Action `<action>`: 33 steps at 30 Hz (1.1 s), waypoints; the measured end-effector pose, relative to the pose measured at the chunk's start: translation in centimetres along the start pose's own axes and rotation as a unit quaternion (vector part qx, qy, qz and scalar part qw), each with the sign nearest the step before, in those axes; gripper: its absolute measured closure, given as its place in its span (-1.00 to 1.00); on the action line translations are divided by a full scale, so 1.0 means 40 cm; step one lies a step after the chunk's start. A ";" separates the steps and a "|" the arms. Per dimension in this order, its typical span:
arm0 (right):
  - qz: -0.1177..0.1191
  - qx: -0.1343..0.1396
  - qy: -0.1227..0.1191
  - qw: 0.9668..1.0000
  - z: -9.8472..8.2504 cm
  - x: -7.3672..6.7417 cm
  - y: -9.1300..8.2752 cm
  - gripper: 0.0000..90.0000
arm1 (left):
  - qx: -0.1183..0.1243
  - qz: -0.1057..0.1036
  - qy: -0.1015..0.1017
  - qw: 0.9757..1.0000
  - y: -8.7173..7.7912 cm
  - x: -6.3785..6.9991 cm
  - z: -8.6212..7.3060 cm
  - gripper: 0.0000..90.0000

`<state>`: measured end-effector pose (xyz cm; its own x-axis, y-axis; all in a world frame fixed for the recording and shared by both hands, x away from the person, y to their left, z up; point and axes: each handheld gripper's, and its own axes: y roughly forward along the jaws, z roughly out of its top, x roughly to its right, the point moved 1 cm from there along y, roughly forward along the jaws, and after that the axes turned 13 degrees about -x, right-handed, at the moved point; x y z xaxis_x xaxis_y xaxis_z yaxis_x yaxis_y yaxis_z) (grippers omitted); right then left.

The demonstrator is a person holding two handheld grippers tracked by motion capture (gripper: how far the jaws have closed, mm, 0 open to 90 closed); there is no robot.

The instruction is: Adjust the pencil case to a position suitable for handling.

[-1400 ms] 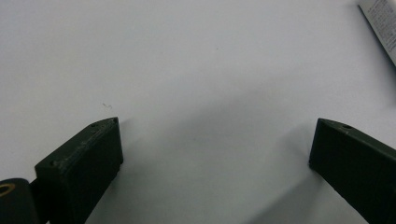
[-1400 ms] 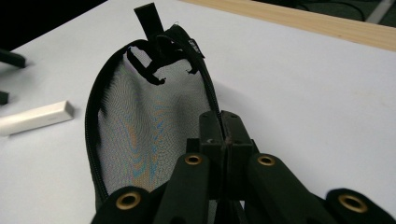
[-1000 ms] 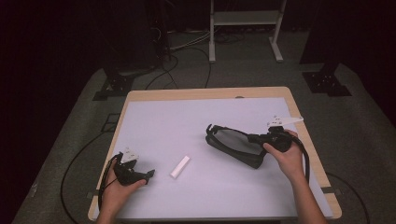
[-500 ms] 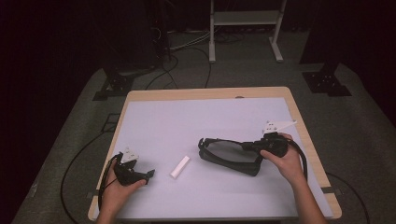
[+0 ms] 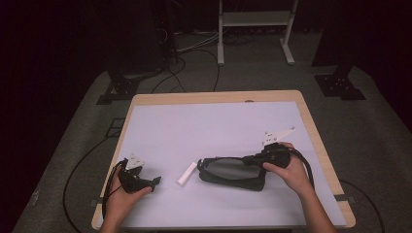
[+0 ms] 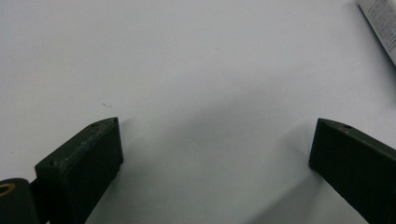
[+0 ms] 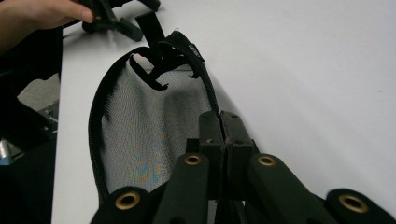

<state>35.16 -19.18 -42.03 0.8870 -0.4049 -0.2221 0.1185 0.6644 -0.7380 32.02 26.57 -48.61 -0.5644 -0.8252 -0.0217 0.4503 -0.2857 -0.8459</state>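
A black mesh pouch (image 5: 231,172) with a zip around its rim lies on the white table (image 5: 209,121), right of centre. My right gripper (image 5: 252,159) is shut on the pouch's right edge. In the right gripper view the jaws (image 7: 219,123) pinch the zip edge, and the mesh (image 7: 149,126) stretches away from them. A small white tube (image 5: 186,173) lies just left of the pouch. My left gripper (image 5: 154,181) rests near the front left corner, open, with bare table between its jaws (image 6: 215,140). The tube's end (image 6: 380,23) shows at the top right of that view.
The table's wooden rim (image 5: 316,141) runs close to the right hand. A white metal stand (image 5: 255,29) and loose cables (image 5: 194,46) are on the floor behind the table. My left hand and its gripper (image 7: 116,21) appear beyond the pouch in the right gripper view.
My right gripper has dragged the pouch leftward and a little toward the front edge, so its left end now lies close to the white tube. The left gripper has stayed put.
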 end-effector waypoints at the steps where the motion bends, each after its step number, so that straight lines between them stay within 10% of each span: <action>1: 0.007 -0.002 -0.004 1.000 0.002 -0.003 0.008 0.95 | 0.000 0.000 0.000 1.000 0.000 0.000 0.000 -0.96; 13: 0.038 -0.015 -0.014 0.999 0.012 -0.021 0.036 0.94 | 0.000 0.000 0.000 1.000 0.000 0.000 0.000 -0.96; 33: 0.025 -0.007 -0.017 1.000 0.018 -0.025 0.038 0.64 | 0.000 0.000 0.000 1.000 0.000 0.000 0.000 -0.96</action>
<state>34.78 -17.32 -42.48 0.9061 -0.3497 -0.2380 0.0672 0.6745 -0.7352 32.01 26.57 -48.61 -0.5644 -0.8252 -0.0218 0.4500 -0.2854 -0.8462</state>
